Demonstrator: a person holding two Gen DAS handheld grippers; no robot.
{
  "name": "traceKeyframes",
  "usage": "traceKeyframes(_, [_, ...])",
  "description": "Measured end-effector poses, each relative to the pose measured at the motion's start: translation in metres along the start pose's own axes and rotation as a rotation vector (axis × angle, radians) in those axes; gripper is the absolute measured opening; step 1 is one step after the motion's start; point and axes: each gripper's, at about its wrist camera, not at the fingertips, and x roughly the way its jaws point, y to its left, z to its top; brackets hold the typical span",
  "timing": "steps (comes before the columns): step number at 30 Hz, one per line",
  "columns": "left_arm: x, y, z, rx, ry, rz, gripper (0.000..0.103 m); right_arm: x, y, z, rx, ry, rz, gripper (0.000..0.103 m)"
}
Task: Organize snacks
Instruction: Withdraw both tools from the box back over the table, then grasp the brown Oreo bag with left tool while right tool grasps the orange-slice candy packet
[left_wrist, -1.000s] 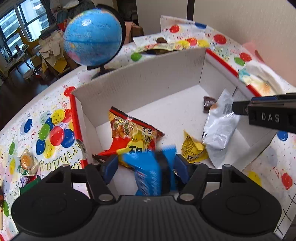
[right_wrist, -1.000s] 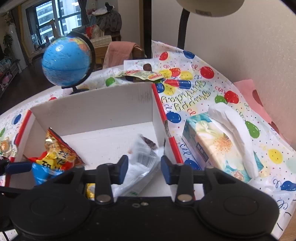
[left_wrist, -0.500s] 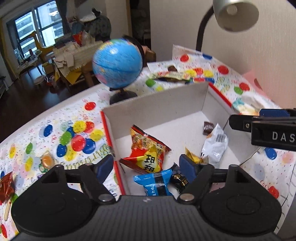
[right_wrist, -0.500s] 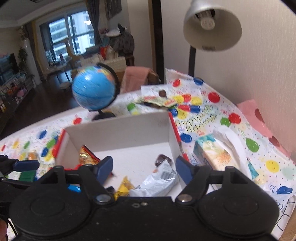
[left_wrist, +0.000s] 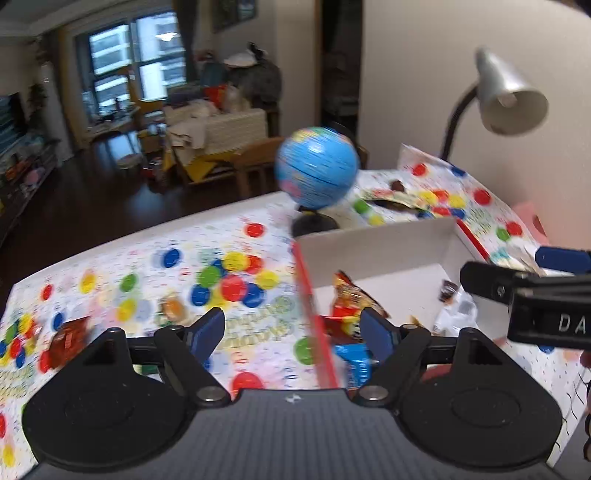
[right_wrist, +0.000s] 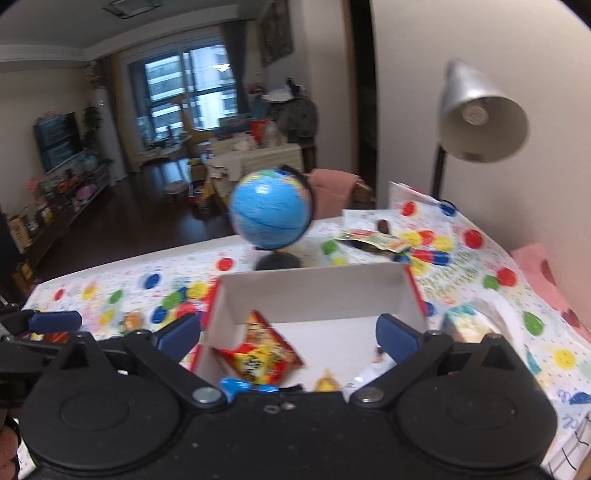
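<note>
Balloon-printed cloth is seen covering the surface (right_wrist: 461, 280), with a living room and window behind. Taken as landmark is the white cardboard box (right_wrist: 314, 291), open at the top, standing on the surface. Behind the box a blue globe (right_wrist: 271, 210) is set on a black stand; behind and to the right of the box a silver desk lamp (right_wrist: 476, 114) is seen against the wall. Inside the box a red-and-yellow snack bag (right_wrist: 260, 356) lies toward the left wall, a blue packet (left_wrist: 354, 360) at the near edge, a small yellow packet (right_wrist: 327, 382) and a silver wrapper (right_wrist: 369, 374) toward the right. Left of the box, loose snacks are scattered on the cloth, among them a red packet (left_wrist: 66, 341). Right of the box a tissue box (right_wrist: 469, 325) is placed.

The left gripper (left_wrist: 293, 330) is held above the box's left wall, its fingers (left_wrist: 207, 328) spread apart with nothing grasped. The right gripper (right_wrist: 288, 332) is held above the box, its fingers (right_wrist: 397, 334) having just been opened wide, released and empty.
</note>
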Motion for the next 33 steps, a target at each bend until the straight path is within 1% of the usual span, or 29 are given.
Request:
traceKeyframes(6, [-0.025,0.043,-0.006,-0.095,-0.03,0.061,0.081,0.0,0.038,0.001,-0.059,0.006,0.091,0.103])
traceKeyframes(10, [-0.031,0.069,-0.013,-0.153,-0.018,0.102,0.082,0.007,0.065,0.0,-0.091,0.025,0.143,0.103])
traceKeyframes(16, [-0.035,0.112,-0.029,-0.237,-0.002,0.112,0.084,0.019,0.11,-0.004,-0.144,0.055,0.2,0.103])
traceKeyframes(21, [-0.032,0.15,-0.04,-0.294,0.006,0.143,0.084,0.031,0.144,-0.005,-0.187,0.068,0.208,0.103])
traceKeyframes(25, [-0.029,0.185,-0.049,-0.331,0.014,0.194,0.084,0.042,0.167,-0.007,-0.205,0.083,0.206,0.103])
traceKeyframes(27, [-0.028,0.202,-0.054,-0.34,0.018,0.216,0.084,0.049,0.179,-0.008,-0.209,0.095,0.208,0.103])
traceKeyframes(33, [-0.018,0.254,-0.076,-0.38,0.047,0.253,0.084,0.072,0.219,-0.021,-0.221,0.144,0.209,0.101])
